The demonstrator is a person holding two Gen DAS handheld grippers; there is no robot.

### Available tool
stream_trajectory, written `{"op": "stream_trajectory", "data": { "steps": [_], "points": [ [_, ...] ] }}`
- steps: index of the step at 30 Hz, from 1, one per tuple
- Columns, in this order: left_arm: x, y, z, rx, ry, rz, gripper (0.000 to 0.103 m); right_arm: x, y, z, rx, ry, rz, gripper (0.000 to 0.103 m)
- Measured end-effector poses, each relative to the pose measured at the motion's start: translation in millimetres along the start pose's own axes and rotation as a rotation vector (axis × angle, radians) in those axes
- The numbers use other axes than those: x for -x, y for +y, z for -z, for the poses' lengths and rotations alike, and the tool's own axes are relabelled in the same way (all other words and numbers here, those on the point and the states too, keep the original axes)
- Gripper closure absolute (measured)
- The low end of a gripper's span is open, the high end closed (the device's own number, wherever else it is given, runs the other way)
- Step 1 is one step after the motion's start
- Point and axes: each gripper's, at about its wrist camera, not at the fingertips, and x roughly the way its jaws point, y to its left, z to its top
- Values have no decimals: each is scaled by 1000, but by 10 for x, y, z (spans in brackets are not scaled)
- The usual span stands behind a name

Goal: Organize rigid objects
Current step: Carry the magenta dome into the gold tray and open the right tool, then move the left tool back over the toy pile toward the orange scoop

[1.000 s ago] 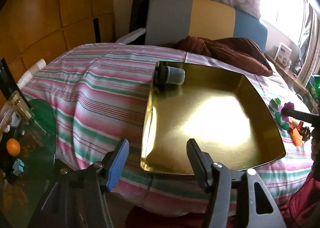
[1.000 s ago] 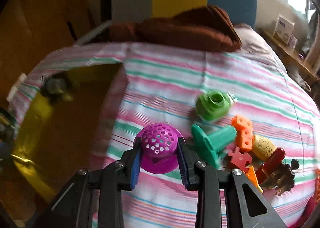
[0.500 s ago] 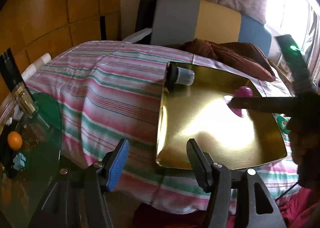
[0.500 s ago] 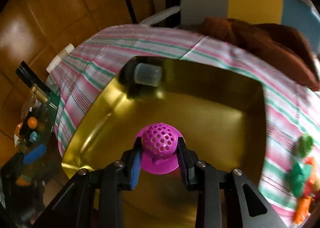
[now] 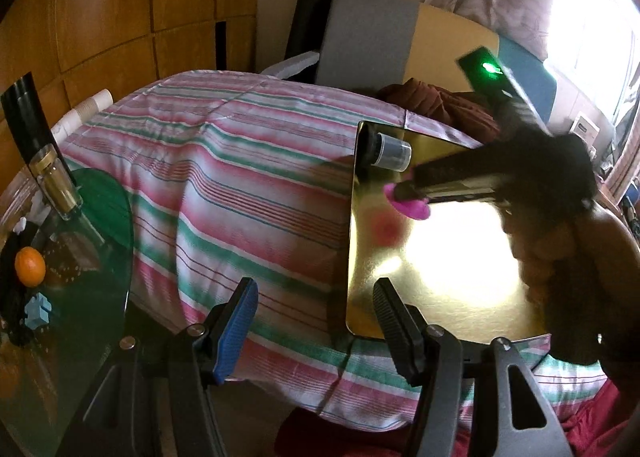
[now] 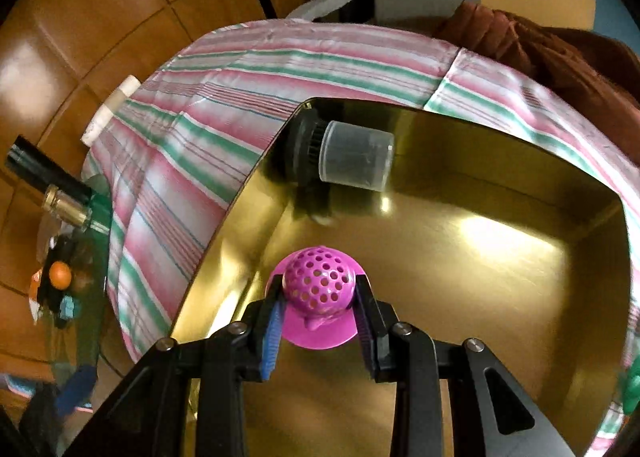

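My right gripper (image 6: 318, 303) is shut on a purple perforated strainer (image 6: 318, 289) and holds it over the left part of the gold tray (image 6: 500, 257). A clear lidded jar (image 6: 352, 161) lies on its side in the tray's far left corner. In the left wrist view the right gripper reaches in from the right over the tray (image 5: 452, 289), with the strainer (image 5: 410, 205) near the jar (image 5: 390, 151). My left gripper (image 5: 316, 321) is open and empty, low at the near edge of the striped bedspread (image 5: 240, 185).
A green glass side table (image 5: 68, 257) at the left holds a bottle (image 5: 52, 173), an orange (image 5: 30, 265) and small items. A brown pillow (image 6: 540, 49) lies behind the tray. Green toys (image 6: 632, 385) show at the right edge.
My right gripper carried the strainer from the toy pile on the bedspread leftward over the tray, toward the jar corner. My left gripper swung left a little and stayed open.
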Motion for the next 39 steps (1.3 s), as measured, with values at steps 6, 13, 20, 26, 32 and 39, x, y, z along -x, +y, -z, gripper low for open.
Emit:
{"op": "stream_trajectory", "data": {
  "steps": [6,13,20,26,32,39],
  "points": [
    [-4,11,4,5,6,5,42,-92,-41,-175,-89,-21,-71,52],
    [14,16,-12,11,-3,2,42,195,-83,13,-66,-79,-75,48],
    [145,-61,-31,-17,-34,-3,42,569,-163,354,14,-159,8,39],
    [293,-212,-34,-68,-64,-2,42,921,-247,636,66,-242,79,30],
    [430,-333,-49,-122,-103,-18,42,1248,-425,917,85,-308,151,27],
    [533,-501,-62,-180,-133,-18,42,1587,-865,1220,43,-342,245,26]
  ]
}}
